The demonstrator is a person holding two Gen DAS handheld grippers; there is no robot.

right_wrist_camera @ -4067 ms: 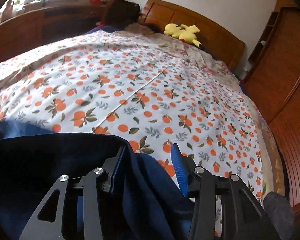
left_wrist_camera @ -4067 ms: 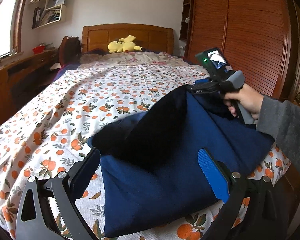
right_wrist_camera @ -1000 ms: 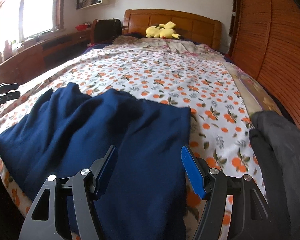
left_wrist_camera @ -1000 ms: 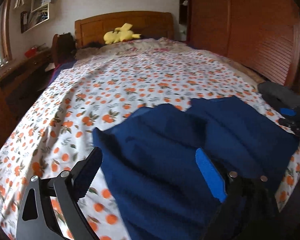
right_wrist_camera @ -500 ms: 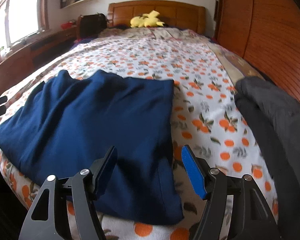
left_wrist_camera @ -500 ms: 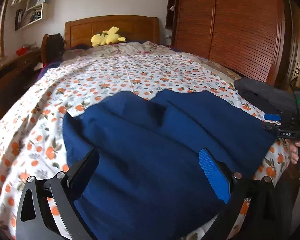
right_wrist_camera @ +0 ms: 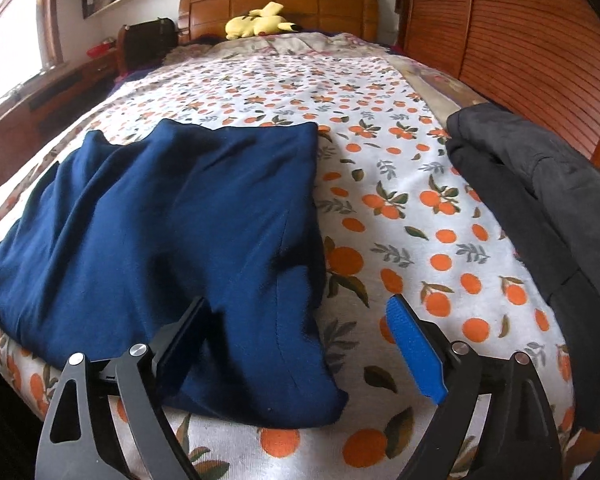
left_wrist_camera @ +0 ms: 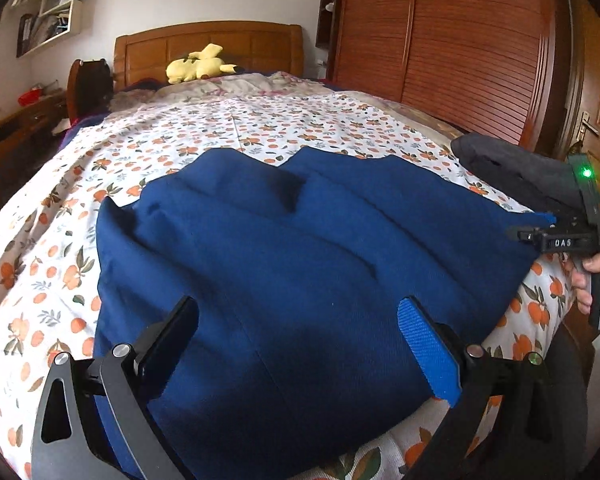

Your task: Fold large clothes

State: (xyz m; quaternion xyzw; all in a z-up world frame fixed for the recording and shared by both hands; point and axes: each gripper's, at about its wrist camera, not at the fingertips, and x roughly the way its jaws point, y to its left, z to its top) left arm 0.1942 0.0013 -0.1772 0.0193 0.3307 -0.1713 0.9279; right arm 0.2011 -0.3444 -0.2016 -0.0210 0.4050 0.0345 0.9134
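Observation:
A folded navy blue garment (left_wrist_camera: 292, 264) (right_wrist_camera: 172, 220) lies flat on the near end of the bed. My left gripper (left_wrist_camera: 300, 332) hovers open just above its near left part, nothing pinched between the fingers. My right gripper (right_wrist_camera: 296, 332) hangs over the garment's near right corner with its jaws opening. The cloth lies under the gap, and the pads do not press it. In the left wrist view the right gripper (left_wrist_camera: 548, 220) shows at the garment's right edge, held by a hand (left_wrist_camera: 592, 276).
The bed carries an orange-print sheet (right_wrist_camera: 380, 160). A dark grey garment (right_wrist_camera: 540, 208) (left_wrist_camera: 516, 172) is piled at the bed's right edge. A yellow plush toy (right_wrist_camera: 260, 24) sits by the wooden headboard. A wooden wardrobe (left_wrist_camera: 460, 48) lines the right side, a desk (right_wrist_camera: 52, 96) the left.
Both grippers sank closer to the garment. The right gripper's jaws spread wider. Four seconds back the right gripper held a lifted fold of the garment; it now lies flat.

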